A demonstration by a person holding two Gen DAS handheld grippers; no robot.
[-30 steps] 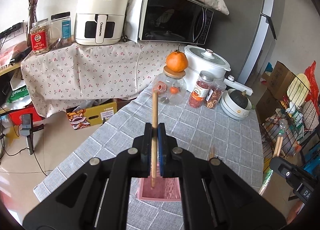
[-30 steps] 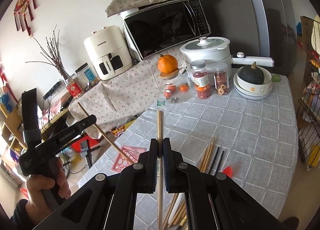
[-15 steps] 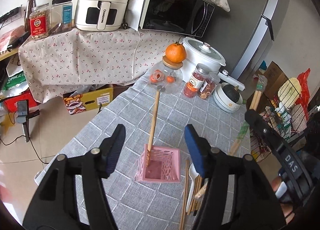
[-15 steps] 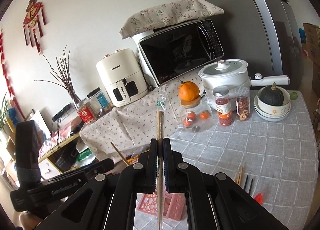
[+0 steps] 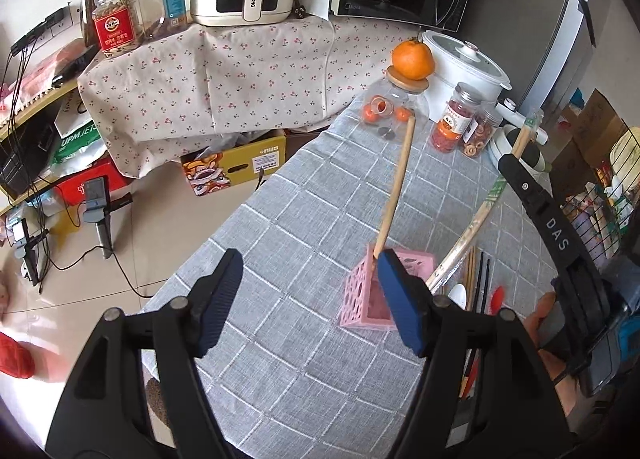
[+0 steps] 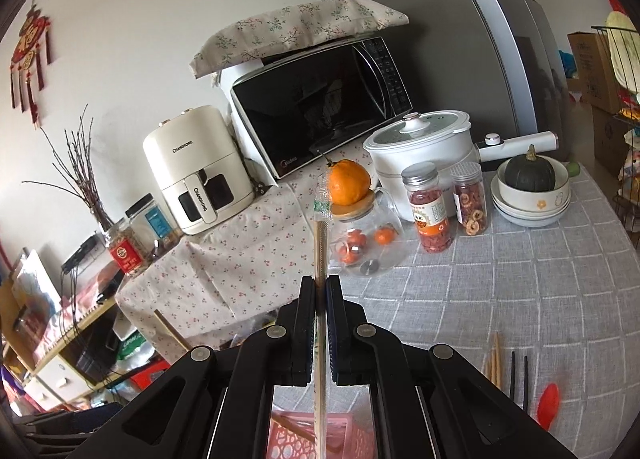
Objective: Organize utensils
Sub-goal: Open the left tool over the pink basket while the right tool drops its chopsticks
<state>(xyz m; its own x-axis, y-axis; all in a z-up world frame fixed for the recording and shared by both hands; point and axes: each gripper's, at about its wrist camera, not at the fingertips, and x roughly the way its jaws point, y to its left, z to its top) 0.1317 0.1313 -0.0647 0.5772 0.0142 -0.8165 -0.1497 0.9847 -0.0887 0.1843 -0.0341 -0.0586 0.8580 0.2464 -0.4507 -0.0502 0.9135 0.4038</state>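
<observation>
Counter (image 5: 304, 219): grey grid cloth, seen in both views. Left-wrist view shows its near edge, the floor and a yellow box (image 5: 236, 163) below; right-wrist view shows the far end instead.

Back shelf, floral cloth: microwave (image 6: 320, 107) w/ air fryer (image 6: 196, 171) beside it, both views.

Far counter, clearest in right-wrist view: white pot (image 6: 424, 143), stacked bowls (image 6: 528, 199) w/ dark squash on top, two spice jars (image 6: 430, 211), glass jar w/ orange (image 6: 348, 183) on its lid.

Left tool (image 5: 308, 299): jaws spread, have just been opening; nothing between them. Its right pad overlaps the holder's rim in view.

Right tool (image 6: 320, 291): jaws pressed together, pinching wrapped chopsticks (image 6: 320, 259). Left-wrist view shows this tool from the side w/ part of a hand behind it.

Pink holder (image 5: 380, 291): square, cut-out walls, upright on counter near front. Left-wrist view shows it whole; right-wrist view only its rim, under the tool.

Wooden stick (image 5: 396, 187): pale, long, lower end inside holder, leaning away toward glass jar. Only its tip shows in right-wrist view.

Wrapped chopsticks: clear sleeve, green print near top, slanted over counter, right of holder.

Loose utensils (image 5: 476, 279): wood and black chopsticks, white spoon, red piece, flat on counter just right of holder.
</observation>
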